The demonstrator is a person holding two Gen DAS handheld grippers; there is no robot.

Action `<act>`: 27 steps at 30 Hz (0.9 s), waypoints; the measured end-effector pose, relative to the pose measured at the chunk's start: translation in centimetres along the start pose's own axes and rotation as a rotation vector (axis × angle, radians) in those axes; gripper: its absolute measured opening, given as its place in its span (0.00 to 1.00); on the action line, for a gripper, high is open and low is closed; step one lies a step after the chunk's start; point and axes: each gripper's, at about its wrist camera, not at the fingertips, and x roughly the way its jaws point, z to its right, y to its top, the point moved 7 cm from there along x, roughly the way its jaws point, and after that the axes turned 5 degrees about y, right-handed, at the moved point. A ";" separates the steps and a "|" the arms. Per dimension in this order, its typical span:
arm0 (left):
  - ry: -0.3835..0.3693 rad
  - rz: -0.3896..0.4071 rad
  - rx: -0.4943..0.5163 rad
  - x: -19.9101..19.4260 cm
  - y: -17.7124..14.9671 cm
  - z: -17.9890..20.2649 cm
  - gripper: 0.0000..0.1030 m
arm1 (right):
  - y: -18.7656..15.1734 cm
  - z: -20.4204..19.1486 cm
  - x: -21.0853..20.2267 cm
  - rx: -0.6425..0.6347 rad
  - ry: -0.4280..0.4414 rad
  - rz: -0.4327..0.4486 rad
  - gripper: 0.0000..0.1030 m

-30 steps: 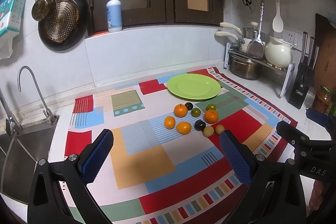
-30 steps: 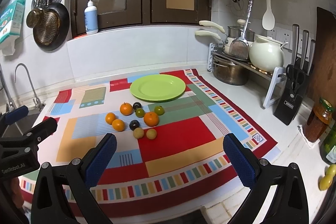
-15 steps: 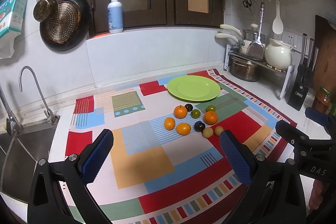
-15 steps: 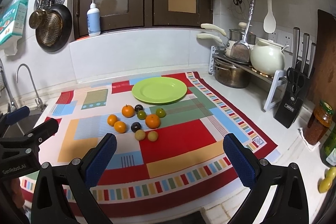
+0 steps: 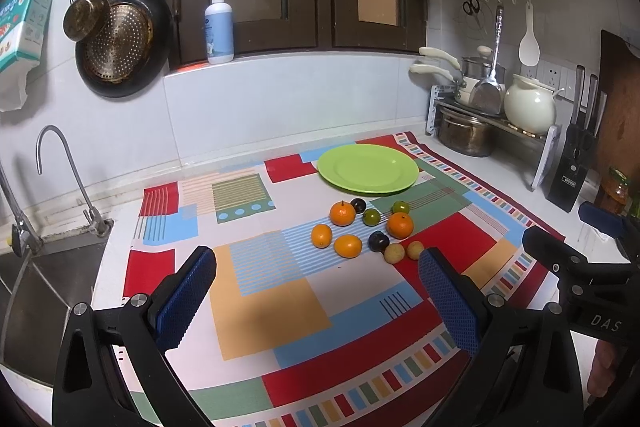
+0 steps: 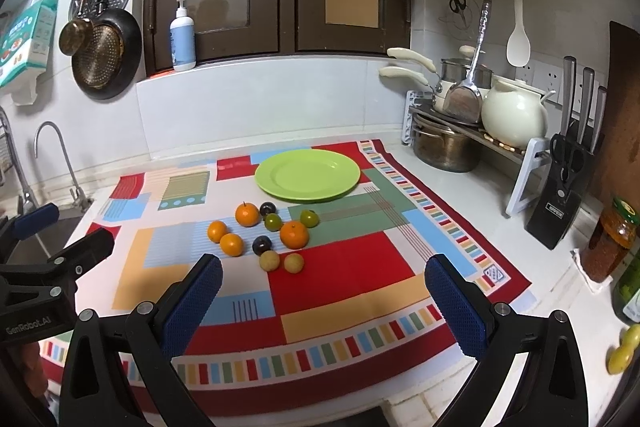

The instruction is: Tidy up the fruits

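White bench (image 6: 452, 195) with a bright patchwork cloth (image 6: 344, 271) spread over most of it. Straight ahead of the right claw (image 6: 324, 303), wide open over the cloth's near edge, there's a loose bunch of small fruit (image 6: 262, 233): oranges, dark plums, green ones and two yellowish ones. Just past the bunch sits an empty green plate (image 6: 308, 175). Off to the claw's right, on bare bench, a pot rack (image 6: 516, 155), a knife block (image 6: 560, 195) and a jar (image 6: 610, 241). Far left, the sink (image 5: 36, 291).

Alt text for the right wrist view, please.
Open right claw hovers over a colourful patchwork mat where ten small fruits cluster in front of an empty green plate. The left claw enters at left.
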 end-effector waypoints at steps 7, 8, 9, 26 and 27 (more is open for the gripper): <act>0.001 0.002 0.002 0.1 0.1 0.0 1.00 | 0.1 0.0 0.1 -0.004 0.003 0.002 0.99; 0.001 0.002 0.003 0.1 0.1 0.1 1.00 | 0.2 0.0 0.1 -0.004 0.003 0.002 0.99; 0.001 0.001 0.005 0.2 0.1 0.2 1.00 | 0.1 0.0 0.1 -0.005 0.002 0.002 0.99; 0.003 -0.017 0.019 1.9 0.1 1.1 1.00 | 0.4 0.9 1.6 -0.009 0.012 -0.014 0.99; 0.000 -0.019 0.021 2.1 0.1 1.2 1.00 | 0.4 0.9 1.7 -0.012 0.014 -0.015 0.99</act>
